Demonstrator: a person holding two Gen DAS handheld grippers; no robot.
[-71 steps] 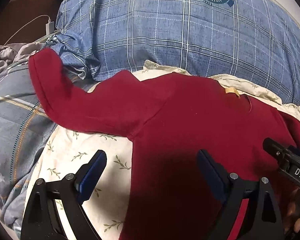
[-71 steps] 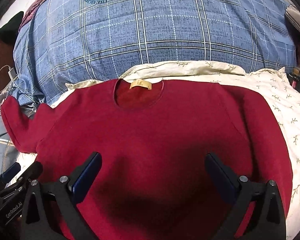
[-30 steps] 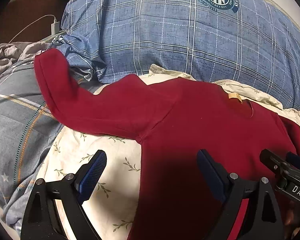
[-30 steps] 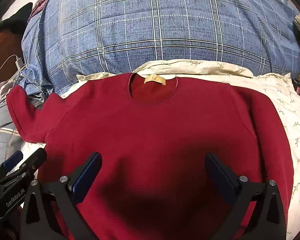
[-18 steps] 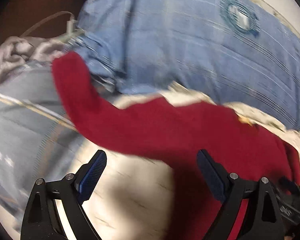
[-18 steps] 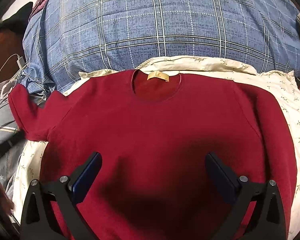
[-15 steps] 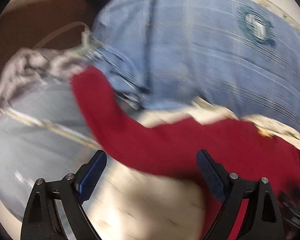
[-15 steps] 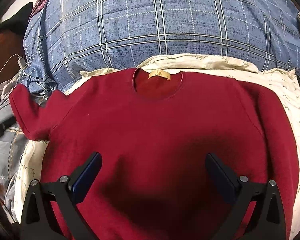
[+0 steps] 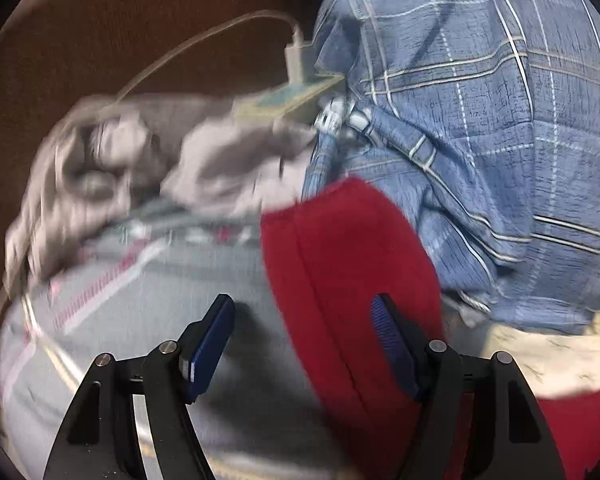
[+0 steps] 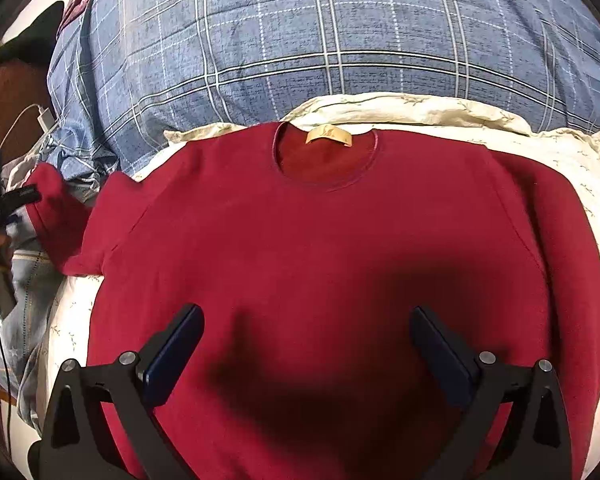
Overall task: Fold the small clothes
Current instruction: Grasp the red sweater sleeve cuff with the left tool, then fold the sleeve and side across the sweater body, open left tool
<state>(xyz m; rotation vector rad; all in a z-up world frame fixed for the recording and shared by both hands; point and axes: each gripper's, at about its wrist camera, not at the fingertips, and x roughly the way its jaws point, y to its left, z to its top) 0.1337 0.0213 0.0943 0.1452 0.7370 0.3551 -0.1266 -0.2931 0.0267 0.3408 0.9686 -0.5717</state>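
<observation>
A dark red sweater [image 10: 320, 248] lies flat on the bed, neck hole and tan label [image 10: 329, 136] at the far side. Its left sleeve [image 10: 56, 216] stretches out to the left; its right sleeve is folded along the body. My right gripper [image 10: 306, 344] is open and hovers over the sweater's lower body. My left gripper [image 9: 302, 340] is open at the end of the left sleeve [image 9: 348, 264]; the cuff lies between the jaws, nearer the right finger. The left gripper also shows at the left edge of the right wrist view [image 10: 4, 208].
A big blue plaid pillow [image 10: 320, 40] lies behind the sweater. A cream leaf-print sheet [image 10: 580, 168] lies under it. A grey striped blanket [image 9: 148, 280], crumpled grey cloth [image 9: 112, 160] and a white charger with cable [image 9: 296, 56] lie at the left, by the brown headboard.
My left gripper has swung left from the sweater's body to the cuff of the left sleeve. My right gripper has stayed open over the sweater, almost still.
</observation>
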